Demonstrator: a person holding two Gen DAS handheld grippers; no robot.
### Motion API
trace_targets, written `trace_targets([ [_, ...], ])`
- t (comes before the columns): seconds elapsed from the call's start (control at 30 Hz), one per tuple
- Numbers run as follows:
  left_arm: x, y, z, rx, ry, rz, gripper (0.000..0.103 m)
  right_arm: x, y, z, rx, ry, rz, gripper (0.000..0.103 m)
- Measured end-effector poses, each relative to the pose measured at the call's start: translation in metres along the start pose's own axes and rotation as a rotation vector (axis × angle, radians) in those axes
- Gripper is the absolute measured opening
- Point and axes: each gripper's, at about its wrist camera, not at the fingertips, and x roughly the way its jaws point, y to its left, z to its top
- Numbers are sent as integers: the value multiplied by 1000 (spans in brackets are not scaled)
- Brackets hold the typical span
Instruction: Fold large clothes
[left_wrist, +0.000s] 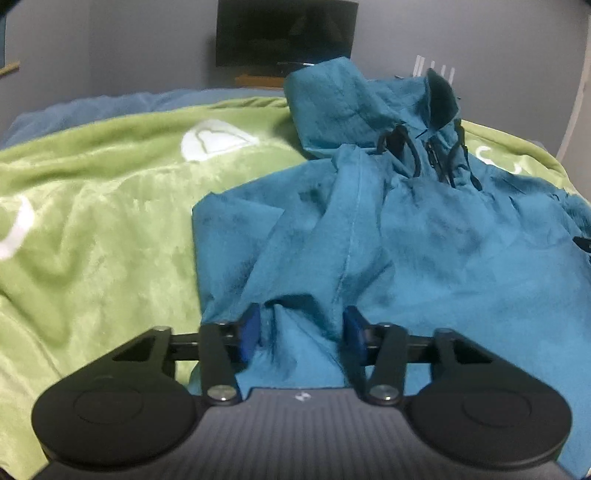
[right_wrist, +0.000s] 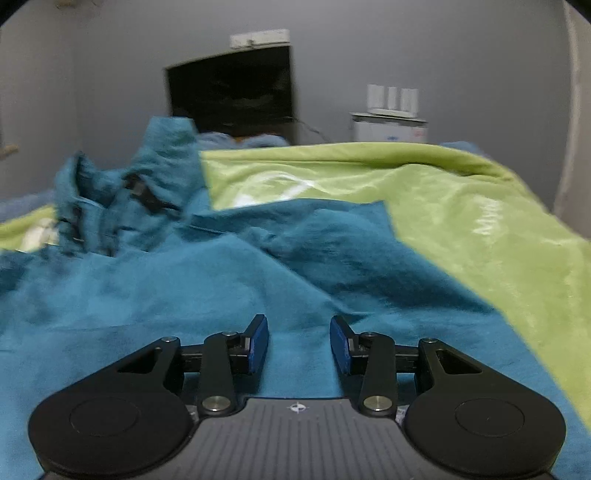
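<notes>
A large teal hooded jacket (left_wrist: 424, 229) lies spread and wrinkled on a green blanket (left_wrist: 96, 221). Its hood, black drawcords and zipper are at the far end. My left gripper (left_wrist: 301, 328) is open at the jacket's near left hem, with a bunched ridge of fabric between its blue pads, not clamped. In the right wrist view the jacket (right_wrist: 184, 288) fills the lower left, its folded sleeve to the right. My right gripper (right_wrist: 299, 339) is open just above the jacket's near part, holding nothing.
The green blanket (right_wrist: 498, 229) covers a bed, with a blue cover (left_wrist: 110, 103) at its far edge. A dark screen (left_wrist: 286, 33) hangs on the grey wall behind. A white appliance (right_wrist: 389, 127) stands at the back right.
</notes>
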Motion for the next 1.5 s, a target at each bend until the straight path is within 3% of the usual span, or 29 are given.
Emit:
trace_targets([
  [0.13,-5,7,-6,-28,12,40,39,-10,11,-2,-40,-6,98,41],
  [0.4,-4,10,-10,-50,25,108,44,-44,5,-6,-54,-111,24,49],
  [0.53,-12,6,-11,-27,-17,131,45,-52,-7,-7,-43,-108,5,51],
  [0.63,-28,-2,-8,4,-113,110,49,-54,-5,-7,-17,-104,28,52],
  [0.7,-38,-6,-6,1,-166,63,57,-54,2,-6,0,-112,57,52],
  [0.77,-44,-13,-5,20,-200,8,59,-52,12,-7,12,-112,91,52],
  [0.87,-36,-26,-7,66,-171,-48,60,-51,30,-13,28,-97,165,52],
  [0.97,-4,-32,-15,120,-46,-9,65,-50,51,-26,-3,-65,211,54],
  [1.03,5,-32,-18,126,-25,-14,66,-49,63,-37,-57,-56,201,57],
  [1.2,-13,-37,-6,108,-94,-82,69,-45,72,-56,-146,-70,157,61],
  [1.27,-20,-38,2,89,-134,-104,84,-42,78,-66,-199,-93,149,68],
  [1.4,-14,-46,17,63,-128,-100,88,-40,98,-95,-321,-168,70,72],
  [1.5,-7,-54,34,53,-145,-62,91,-50,98,-100,-316,-211,61,74],
])
